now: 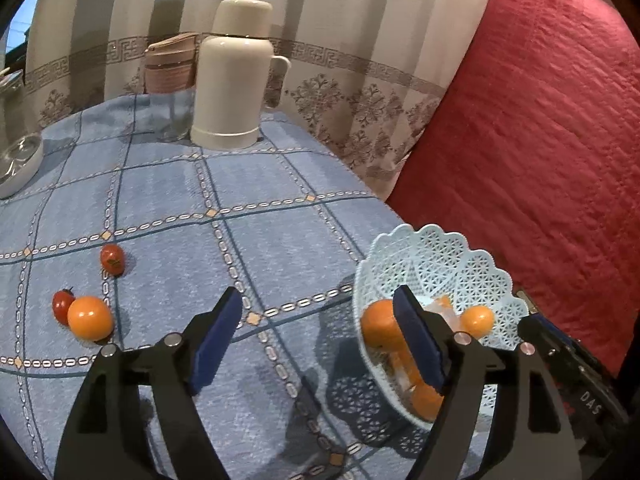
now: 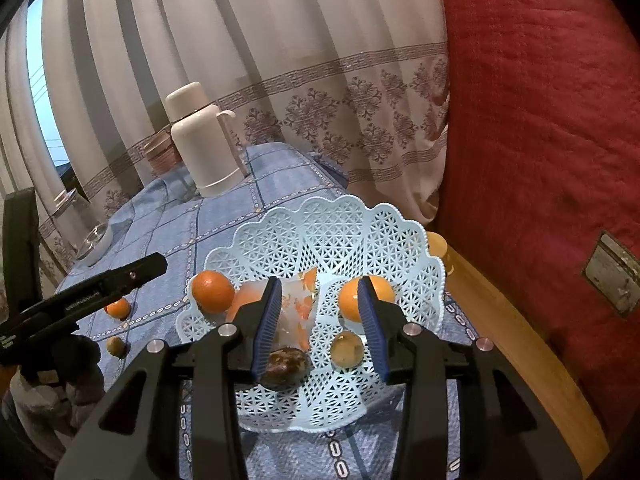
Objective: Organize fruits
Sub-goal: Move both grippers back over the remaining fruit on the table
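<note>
Three fruits lie loose on the tablecloth (image 1: 248, 184), well left of the basket (image 1: 440, 252): an orange (image 1: 90, 318) touching one red tomato (image 1: 62, 306), a second tomato (image 1: 112, 259) just beyond. The basket holds several oranges (image 2: 212, 291). Left gripper (image 1: 316, 340) stands wide apart, empty, beside the basket's left rim. Right gripper (image 2: 318, 326) is partly open over the basket's middle, clasping nothing. Judged step: between placements. Next: left reaches left for the loose orange. Legible writing: "DAS" on the right gripper's body in the left view.
</note>
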The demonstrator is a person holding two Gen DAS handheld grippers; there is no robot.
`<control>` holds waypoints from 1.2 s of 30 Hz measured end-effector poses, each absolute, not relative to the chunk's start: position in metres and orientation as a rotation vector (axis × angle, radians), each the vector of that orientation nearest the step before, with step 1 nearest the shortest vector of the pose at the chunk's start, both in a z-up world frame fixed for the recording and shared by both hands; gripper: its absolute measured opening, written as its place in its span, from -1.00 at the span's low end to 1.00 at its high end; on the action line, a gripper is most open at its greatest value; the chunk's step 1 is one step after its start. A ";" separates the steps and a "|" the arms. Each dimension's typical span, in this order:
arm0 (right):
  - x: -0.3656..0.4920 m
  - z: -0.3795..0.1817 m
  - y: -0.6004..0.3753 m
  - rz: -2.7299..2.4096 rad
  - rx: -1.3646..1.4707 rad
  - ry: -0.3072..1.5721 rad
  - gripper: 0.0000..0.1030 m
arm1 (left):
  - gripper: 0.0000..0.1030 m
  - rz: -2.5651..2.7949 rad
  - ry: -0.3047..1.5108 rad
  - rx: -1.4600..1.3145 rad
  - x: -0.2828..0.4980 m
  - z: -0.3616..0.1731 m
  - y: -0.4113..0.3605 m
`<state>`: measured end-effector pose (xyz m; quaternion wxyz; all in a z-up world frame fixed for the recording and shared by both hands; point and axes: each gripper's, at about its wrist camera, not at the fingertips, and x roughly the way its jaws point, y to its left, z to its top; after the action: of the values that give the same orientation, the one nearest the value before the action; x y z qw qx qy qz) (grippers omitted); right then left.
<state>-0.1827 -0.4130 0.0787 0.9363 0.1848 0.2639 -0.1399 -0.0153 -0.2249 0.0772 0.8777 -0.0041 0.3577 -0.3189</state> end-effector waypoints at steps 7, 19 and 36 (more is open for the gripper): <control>-0.181 0.079 -0.402 -0.250 0.365 0.540 -0.20 | 0.50 -0.640 0.755 -0.023 -0.010 0.074 -0.210; -0.180 0.087 -0.383 -0.197 0.343 0.517 -0.05 | 0.50 -0.592 0.768 -0.060 -0.001 0.072 -0.184; -0.162 0.088 -0.339 -0.090 0.325 0.529 -0.03 | 0.51 -0.501 0.746 -0.163 0.019 0.082 -0.126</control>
<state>-0.1624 -0.3393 0.0878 0.9512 0.1599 0.2603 -0.0443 0.0194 -0.1257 0.0816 0.8976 -0.0789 0.3600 -0.2418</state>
